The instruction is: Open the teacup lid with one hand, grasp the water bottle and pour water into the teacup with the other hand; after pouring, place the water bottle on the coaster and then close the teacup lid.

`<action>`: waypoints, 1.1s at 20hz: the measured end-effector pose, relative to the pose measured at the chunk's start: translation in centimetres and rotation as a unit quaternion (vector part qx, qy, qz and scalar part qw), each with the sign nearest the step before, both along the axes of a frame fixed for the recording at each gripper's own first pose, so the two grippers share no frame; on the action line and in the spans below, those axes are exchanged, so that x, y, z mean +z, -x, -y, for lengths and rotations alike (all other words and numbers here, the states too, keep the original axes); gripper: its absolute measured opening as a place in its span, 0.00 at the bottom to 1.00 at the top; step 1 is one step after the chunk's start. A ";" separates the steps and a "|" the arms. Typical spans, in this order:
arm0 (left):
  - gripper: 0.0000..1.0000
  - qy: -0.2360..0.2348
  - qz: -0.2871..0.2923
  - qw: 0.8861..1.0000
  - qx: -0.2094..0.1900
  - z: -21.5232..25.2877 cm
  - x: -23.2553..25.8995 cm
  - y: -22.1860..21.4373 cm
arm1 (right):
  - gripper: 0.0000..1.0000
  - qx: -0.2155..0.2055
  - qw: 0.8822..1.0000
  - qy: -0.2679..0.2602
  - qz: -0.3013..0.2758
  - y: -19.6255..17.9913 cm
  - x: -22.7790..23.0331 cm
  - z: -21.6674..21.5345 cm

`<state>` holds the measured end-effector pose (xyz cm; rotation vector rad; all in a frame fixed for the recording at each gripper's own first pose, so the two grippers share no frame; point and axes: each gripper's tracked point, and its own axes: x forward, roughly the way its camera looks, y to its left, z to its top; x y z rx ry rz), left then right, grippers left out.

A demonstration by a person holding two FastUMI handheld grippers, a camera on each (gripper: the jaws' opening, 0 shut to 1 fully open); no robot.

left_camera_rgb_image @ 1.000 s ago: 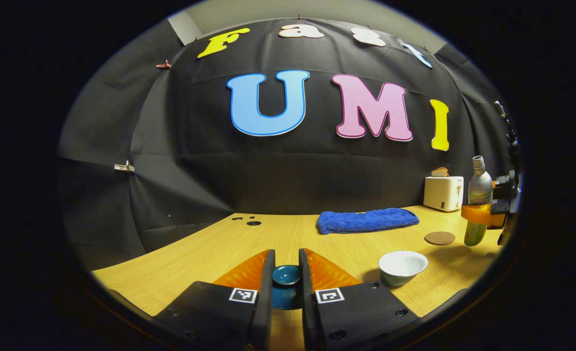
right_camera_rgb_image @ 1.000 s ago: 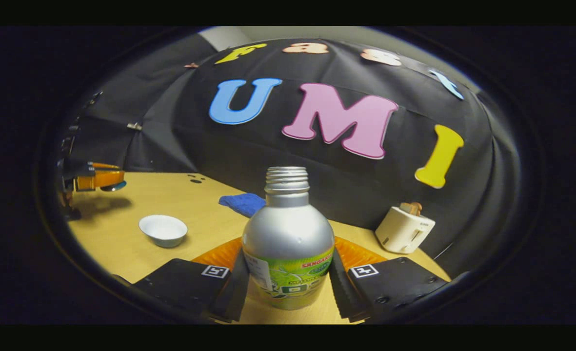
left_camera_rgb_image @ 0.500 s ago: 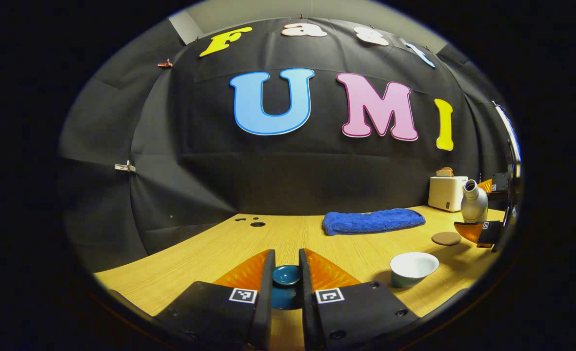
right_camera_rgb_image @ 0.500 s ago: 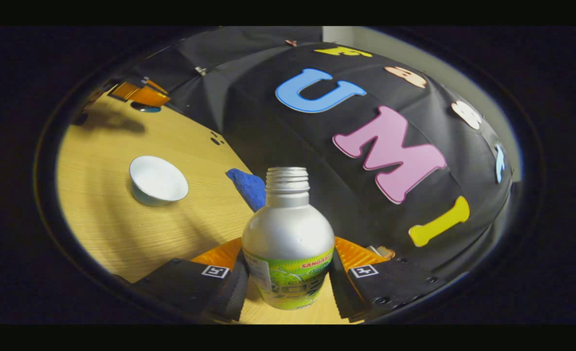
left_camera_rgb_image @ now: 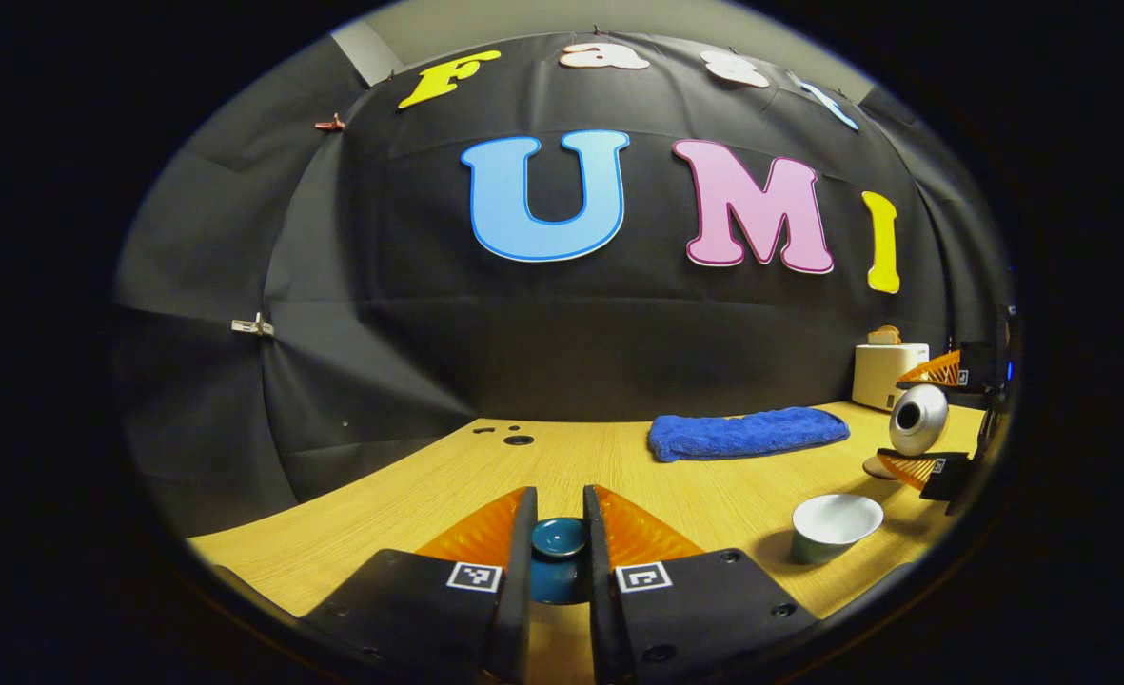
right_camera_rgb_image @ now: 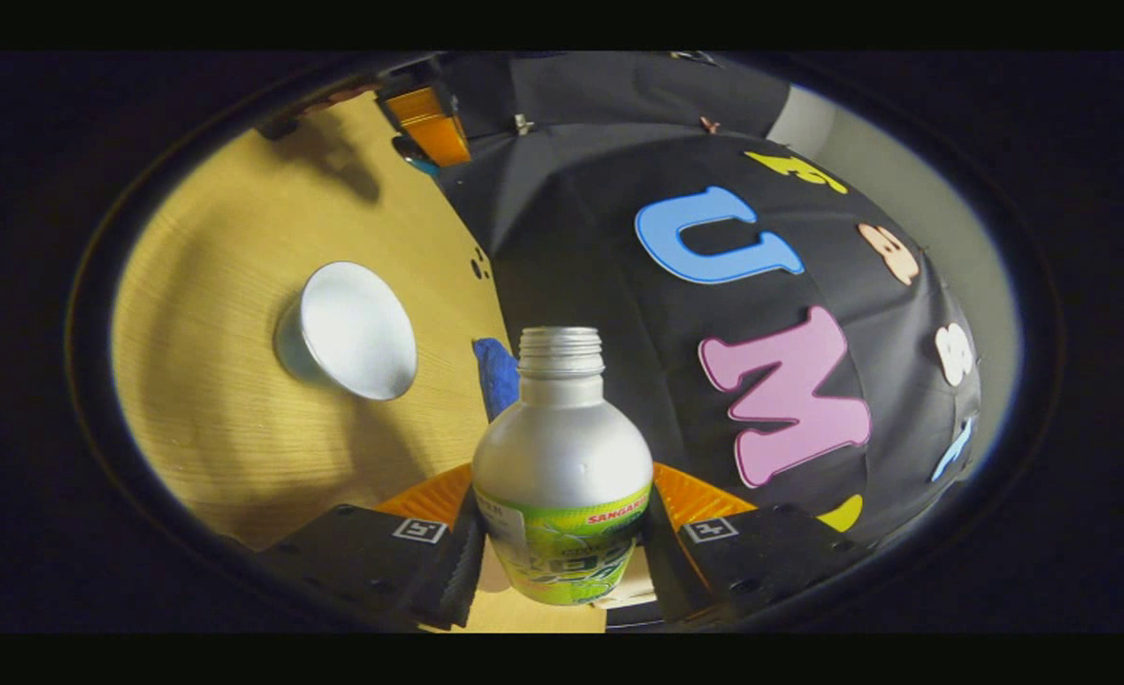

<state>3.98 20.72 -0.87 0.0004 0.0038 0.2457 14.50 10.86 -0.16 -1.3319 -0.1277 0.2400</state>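
Right gripper view: water bottle (right_camera_rgb_image: 562, 476) tipped toward teacup (right_camera_rgb_image: 352, 330).

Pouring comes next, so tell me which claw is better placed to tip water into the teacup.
Right. The right claw grips the water bottle, tipped sideways with its mouth toward the open teacup. The left claw is occupied holding the lid.

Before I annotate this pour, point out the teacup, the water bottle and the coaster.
teacup (left_camera_rgb_image: 836, 519): left gripper view, white inside of the bowl.
water bottle (right_camera_rgb_image: 562, 457): right gripper view, silver shoulder.
coaster (left_camera_rgb_image: 874, 467): left gripper view, visible left edge.
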 end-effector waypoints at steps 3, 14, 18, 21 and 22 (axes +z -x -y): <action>0.29 0.000 0.000 1.000 0.001 -0.1 0.0 0.0 | 0.74 0.004 1.000 0.025 0.000 -0.4 -0.7 0.0; 0.29 0.001 -0.001 1.000 -0.001 -0.1 -0.1 -0.1 | 0.72 0.018 0.990 0.135 0.035 -1.0 -2.3 -0.5; 0.30 0.002 -0.001 1.000 -0.007 0.2 -0.1 -0.3 | 0.74 0.026 0.984 0.168 0.056 -1.1 -1.7 -0.6; 0.29 0.002 -0.001 1.000 -0.008 0.1 -0.1 -0.1 | 0.74 0.027 0.980 0.188 0.064 -1.2 -1.7 -0.6; 0.29 0.002 -0.001 1.000 -0.008 0.1 -0.1 -0.2 | 0.74 0.028 0.979 0.194 0.065 -1.4 -1.8 -0.6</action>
